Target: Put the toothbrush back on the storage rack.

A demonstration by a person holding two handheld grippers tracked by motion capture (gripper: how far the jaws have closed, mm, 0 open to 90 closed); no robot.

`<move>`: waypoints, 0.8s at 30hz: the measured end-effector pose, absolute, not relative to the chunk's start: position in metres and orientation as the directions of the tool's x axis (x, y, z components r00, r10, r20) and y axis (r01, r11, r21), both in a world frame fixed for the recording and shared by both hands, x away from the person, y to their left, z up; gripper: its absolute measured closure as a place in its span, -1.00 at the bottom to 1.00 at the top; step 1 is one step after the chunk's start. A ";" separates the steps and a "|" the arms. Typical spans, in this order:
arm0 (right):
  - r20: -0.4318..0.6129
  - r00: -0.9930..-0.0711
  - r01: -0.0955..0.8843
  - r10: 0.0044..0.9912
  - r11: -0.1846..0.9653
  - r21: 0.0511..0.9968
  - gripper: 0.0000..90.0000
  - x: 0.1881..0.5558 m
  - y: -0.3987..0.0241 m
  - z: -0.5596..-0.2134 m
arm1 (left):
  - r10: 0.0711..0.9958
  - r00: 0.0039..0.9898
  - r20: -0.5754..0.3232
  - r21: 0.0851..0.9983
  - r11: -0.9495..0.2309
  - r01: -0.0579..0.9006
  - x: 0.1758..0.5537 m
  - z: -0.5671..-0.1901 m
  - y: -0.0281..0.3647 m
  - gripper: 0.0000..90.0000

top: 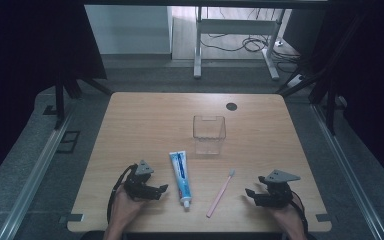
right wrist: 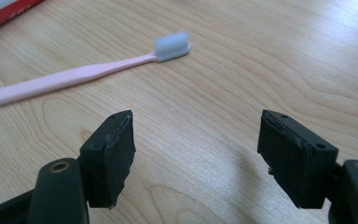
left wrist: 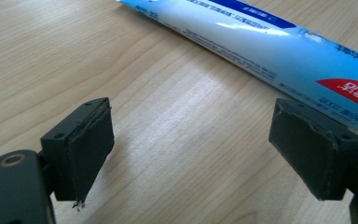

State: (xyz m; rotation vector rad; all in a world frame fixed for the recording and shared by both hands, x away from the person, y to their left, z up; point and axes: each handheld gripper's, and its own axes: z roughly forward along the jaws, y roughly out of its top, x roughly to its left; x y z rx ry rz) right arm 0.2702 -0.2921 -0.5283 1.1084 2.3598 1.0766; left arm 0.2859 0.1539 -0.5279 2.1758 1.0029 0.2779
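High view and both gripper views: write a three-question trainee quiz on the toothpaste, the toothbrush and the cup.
1. True or false: the toothpaste tube lies between the left tongs and the pink toothbrush.
2. Which thing stands farthest from the person? A) the clear cup B) the toothbrush C) the toothpaste tube
3. Fill in: the toothbrush's bristle head points ___ the person.

Key
1. True. In the high view the tube is just right of the left tongs and the toothbrush is further right, nearer the right tongs.
2. A. The cup stands upright beyond both lying things.
3. Away from. The white head is at the far end.
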 end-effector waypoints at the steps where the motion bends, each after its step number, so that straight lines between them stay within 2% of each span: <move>1: 0.028 -0.649 0.519 0.760 0.415 0.747 -0.38 0.270 -0.292 -0.528 | 0.725 0.683 -0.095 0.690 -0.446 0.569 0.285 -0.528 0.154 -0.69; 8: 0.021 -0.649 0.507 0.761 0.411 0.758 -0.38 0.269 -0.294 -0.526 | 0.719 0.693 -0.060 0.685 -0.475 0.552 0.284 -0.532 0.153 -0.69; 24: 0.025 -0.663 0.503 0.748 0.421 0.755 -0.35 0.269 -0.292 -0.523 | 0.725 0.686 -0.063 0.700 -0.458 0.548 0.283 -0.529 0.157 -0.68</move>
